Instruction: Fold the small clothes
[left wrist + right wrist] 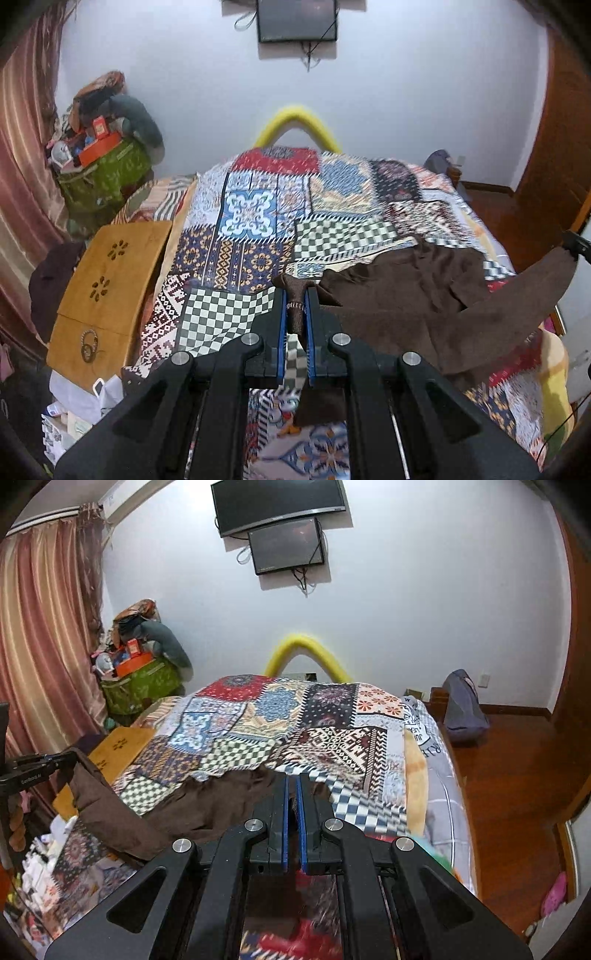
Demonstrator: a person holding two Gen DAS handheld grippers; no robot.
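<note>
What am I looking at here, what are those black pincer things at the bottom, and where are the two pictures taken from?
Those are two hand-held grippers, each carried by a person and each with a camera looking along its fingers. One picture is from the left gripper, the other from the right gripper. Both look across a bed covered by a patchwork blanket. A brown garment lies on it, part of it lifted. Each gripper is closed on a corner of that garment, stretching it between them. You can see the other gripper at each picture's edge. A wooden board leans beside the bed, and screens hang on the wall.
</note>
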